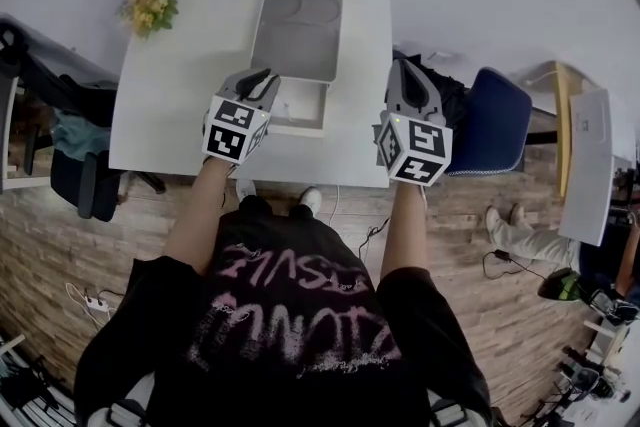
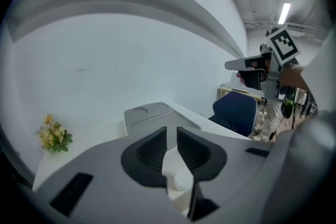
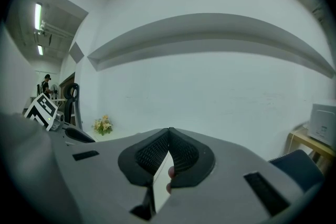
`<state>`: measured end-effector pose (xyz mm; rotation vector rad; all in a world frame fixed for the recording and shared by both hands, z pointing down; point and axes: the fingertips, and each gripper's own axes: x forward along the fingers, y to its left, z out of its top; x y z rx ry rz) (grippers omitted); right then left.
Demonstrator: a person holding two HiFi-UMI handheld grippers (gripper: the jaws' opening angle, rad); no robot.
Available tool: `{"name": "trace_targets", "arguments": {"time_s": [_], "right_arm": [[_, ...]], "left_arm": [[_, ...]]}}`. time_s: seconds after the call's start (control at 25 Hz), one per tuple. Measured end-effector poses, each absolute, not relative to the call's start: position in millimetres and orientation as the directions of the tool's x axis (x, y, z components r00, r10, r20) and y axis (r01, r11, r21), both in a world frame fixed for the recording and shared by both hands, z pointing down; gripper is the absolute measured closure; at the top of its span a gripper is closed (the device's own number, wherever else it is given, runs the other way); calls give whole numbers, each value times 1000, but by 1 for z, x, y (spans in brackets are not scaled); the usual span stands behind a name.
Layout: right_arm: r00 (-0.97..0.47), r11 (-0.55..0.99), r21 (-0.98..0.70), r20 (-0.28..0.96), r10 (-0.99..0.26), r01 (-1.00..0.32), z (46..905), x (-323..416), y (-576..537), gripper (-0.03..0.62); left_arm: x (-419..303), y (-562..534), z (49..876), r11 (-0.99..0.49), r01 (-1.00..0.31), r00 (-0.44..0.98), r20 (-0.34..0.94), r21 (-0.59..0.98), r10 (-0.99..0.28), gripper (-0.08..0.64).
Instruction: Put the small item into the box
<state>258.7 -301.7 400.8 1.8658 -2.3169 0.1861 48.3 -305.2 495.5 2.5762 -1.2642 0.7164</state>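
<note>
**Box** (image 1: pixel 298 111): white base, set on the white surface (image 1: pixel 170 105) near its front edge. It is open, and its grey lid (image 1: pixel 297 35) is laid back on the far side of the base. In the left gripper view the lid (image 2: pixel 149 113) is seen straight ahead, beyond the jaws.

**Small item:** it is not made out with certainty in any view. A pale rounded shape (image 2: pixel 181 181) is seen low in the gap behind the left gripper's pads. It cannot be told whether this is the item.

**Left gripper** (image 1: pixel 262 81): held at the left front corner of the box base and pointed toward the lid. Its marker cube (image 1: pixel 235 127) is turned toward the person. The jaws are drawn narrow, with a slim gap left between the pads. Nothing is seen pressed between them.

**Right gripper** (image 1: pixel 405 67): held to the right of the box, near the right edge of the surface and well apart from the base. Its jaws are closed tip to tip and nothing is clamped between them. A fingertip (image 3: pixel 170 171) is seen through the slot below the pads.

**Flowers** (image 1: pixel 148 7): a yellow bunch, placed well to the left of the box at the far left corner of the surface.

**Chair** (image 1: pixel 495 120): blue, stood to the right of the box, off the surface.
</note>
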Motion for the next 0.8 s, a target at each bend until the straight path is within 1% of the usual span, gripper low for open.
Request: {"name": "trace_targets", "arguments": {"time_s": [0.28,0.48,0.8], "right_arm": [[-224,228,1,185,-957,-974,393,251,-301,581],[-232,237,5,183,-955,-972,392,245,-301,581],[-242,246,5,175,-954,-969,386,240,-298,581]], "left_arm": [[39,-313,464,-572,-816,488,429,-86,-761,555],[29,-316,436,-539,-836,467,382,-103,-798,558],[23,-321,372,-498,-856,455,261,-134,-852,558]]}}
